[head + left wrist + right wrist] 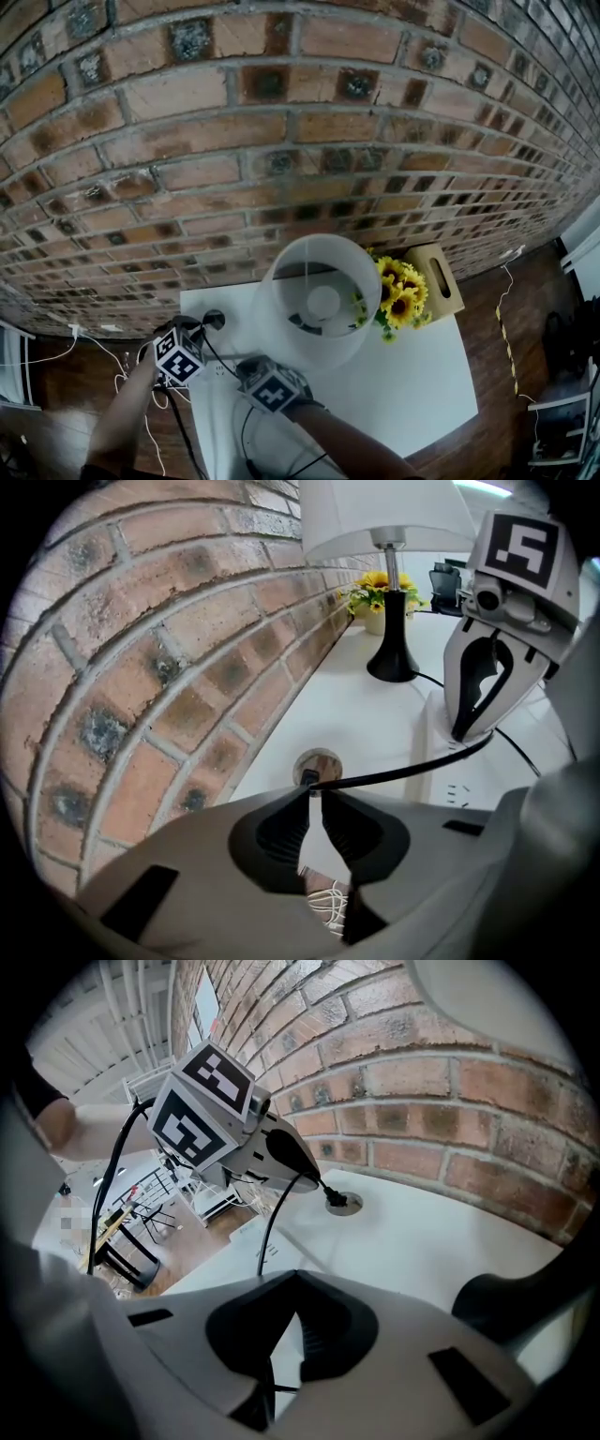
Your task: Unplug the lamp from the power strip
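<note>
1. The left tongs point(314, 787) are clenched on a black cord point(403, 771), just in front of a grommet hole point(317, 761) in the white bench point(347, 696).
2. The cord is stretched rightward to the power strip point(441, 785).
3. The right tongs point(292, 1277) are closed, their tips set on the strip where the cord ends.
4. The lamp point(392, 639) is seen upright behind.

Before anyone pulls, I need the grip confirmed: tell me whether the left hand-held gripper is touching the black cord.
Touching. The left gripper view shows the black cord pinched between the jaw tips of the left hand-held gripper.

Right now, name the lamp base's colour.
The lamp base is black; the left gripper view shows it best.
</note>
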`<action>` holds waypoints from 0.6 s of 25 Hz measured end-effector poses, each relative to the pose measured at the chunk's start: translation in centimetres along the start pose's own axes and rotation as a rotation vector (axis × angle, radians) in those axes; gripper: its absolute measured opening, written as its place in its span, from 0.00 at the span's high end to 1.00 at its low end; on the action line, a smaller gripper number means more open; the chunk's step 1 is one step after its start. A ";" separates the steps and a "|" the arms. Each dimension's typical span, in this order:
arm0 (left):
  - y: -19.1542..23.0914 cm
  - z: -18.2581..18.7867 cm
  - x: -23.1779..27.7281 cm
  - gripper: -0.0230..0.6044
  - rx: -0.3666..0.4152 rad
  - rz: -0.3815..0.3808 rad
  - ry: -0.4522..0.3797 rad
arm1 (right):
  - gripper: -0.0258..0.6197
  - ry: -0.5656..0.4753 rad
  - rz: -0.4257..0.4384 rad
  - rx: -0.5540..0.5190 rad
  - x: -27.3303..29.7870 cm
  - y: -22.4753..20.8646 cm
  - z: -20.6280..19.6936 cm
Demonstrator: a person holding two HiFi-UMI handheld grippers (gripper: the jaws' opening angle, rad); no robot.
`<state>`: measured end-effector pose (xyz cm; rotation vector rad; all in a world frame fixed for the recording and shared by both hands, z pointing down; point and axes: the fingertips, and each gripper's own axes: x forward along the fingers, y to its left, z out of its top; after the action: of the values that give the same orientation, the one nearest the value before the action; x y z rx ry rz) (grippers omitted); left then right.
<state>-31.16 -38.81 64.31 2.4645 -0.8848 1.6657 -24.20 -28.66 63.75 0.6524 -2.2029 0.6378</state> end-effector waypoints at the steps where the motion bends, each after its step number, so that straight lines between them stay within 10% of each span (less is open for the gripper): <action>1: 0.0 0.0 0.4 0.87 -0.003 0.003 0.004 | 0.95 0.002 0.001 0.004 0.0 0.0 0.0; 15: -0.4 -0.5 0.2 0.79 0.131 -0.010 0.073 | 0.95 0.009 -0.033 -0.079 -1.2 -0.2 0.3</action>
<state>-31.32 -38.40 64.83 2.4658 -0.7775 1.8531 -23.56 -28.70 62.70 0.6420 -2.1926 0.5328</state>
